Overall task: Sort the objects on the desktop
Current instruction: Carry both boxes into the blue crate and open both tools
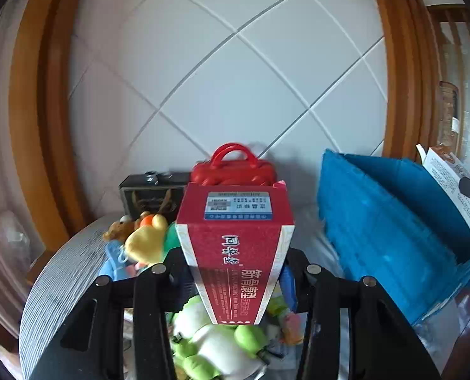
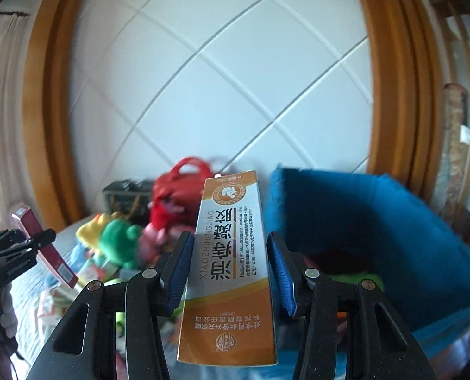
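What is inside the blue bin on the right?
In the right wrist view, the blue bin holds something dark red and something green at its bottom, both in shadow. What they are is unclear; the right tool and its orange box cover the bin's near left corner.

Red box (image 1: 235,253) w/ white Chinese text, held up off the pile, blue-label end away from cam. Orange-white box (image 2: 231,262), long, upright-ish, also lifted, near blue bin (image 2: 377,221). Plush toys (image 1: 216,345) heaped below.
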The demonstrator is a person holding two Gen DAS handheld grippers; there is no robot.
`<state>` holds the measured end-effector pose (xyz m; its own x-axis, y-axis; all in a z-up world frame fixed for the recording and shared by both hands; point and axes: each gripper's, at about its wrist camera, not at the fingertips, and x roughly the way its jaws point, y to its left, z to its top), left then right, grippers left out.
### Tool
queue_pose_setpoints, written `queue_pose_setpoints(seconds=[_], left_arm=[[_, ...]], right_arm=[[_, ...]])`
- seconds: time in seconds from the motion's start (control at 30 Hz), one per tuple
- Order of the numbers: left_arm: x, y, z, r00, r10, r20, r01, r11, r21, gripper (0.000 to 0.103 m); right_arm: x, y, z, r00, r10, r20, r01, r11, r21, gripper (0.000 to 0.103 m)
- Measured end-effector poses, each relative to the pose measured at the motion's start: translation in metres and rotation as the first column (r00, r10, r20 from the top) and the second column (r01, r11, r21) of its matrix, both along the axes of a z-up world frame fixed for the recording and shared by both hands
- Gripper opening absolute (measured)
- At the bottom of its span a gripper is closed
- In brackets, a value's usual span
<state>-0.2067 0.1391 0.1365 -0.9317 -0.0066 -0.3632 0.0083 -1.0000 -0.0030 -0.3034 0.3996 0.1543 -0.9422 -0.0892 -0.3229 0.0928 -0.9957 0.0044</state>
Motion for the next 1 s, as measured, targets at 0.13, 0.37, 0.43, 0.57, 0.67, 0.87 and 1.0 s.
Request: queue_pose_setpoints(seconds=[0.13,0.37,0.43,0.57,0.67,0.87,1.0], left_arm=[[-0.014,0.075,0.031,0.992,-0.1,-0.072,0.1,0.995,0.007,0.044],[-0.049,0.203,0.056,0.97,-0.224,-0.097,0.228,0.973,0.026,0.044],[-0.058,0.236,0.056,0.963,-0.255,-0.08,0.258,0.966,0.025,0.044],[-0.075,0.292,0.048,0.955,-0.296,-0.006,0.296,0.955,0.004,0.044],[-0.089,0.32,0.036,0.949,-0.307,0.072,0.308,0.951,-0.002,0.044],[-0.103,0.348,0.001,0.927,-0.309,0.211,0.316,0.949,-0.002,0.044],[-0.102,0.356,-0.01,0.926,-0.292,0.238,0.305,0.952,-0.017,0.044]], right_arm=[[-0.004,0.055,0.014,0.995,-0.089,-0.036,0.09,0.996,0.009,0.047],[-0.02,0.156,0.007,0.984,-0.18,-0.009,0.18,0.984,0.01,0.047],[-0.03,0.177,0.001,0.981,-0.195,0.009,0.195,0.981,0.017,0.047],[-0.043,0.213,-0.018,0.976,-0.208,0.063,0.208,0.978,0.009,0.047],[-0.049,0.231,-0.031,0.971,-0.216,0.103,0.216,0.976,0.006,0.047],[-0.056,0.251,-0.049,0.952,-0.249,0.176,0.247,0.968,0.032,0.047],[-0.06,0.257,-0.058,0.945,-0.254,0.205,0.254,0.967,0.03,0.047]])
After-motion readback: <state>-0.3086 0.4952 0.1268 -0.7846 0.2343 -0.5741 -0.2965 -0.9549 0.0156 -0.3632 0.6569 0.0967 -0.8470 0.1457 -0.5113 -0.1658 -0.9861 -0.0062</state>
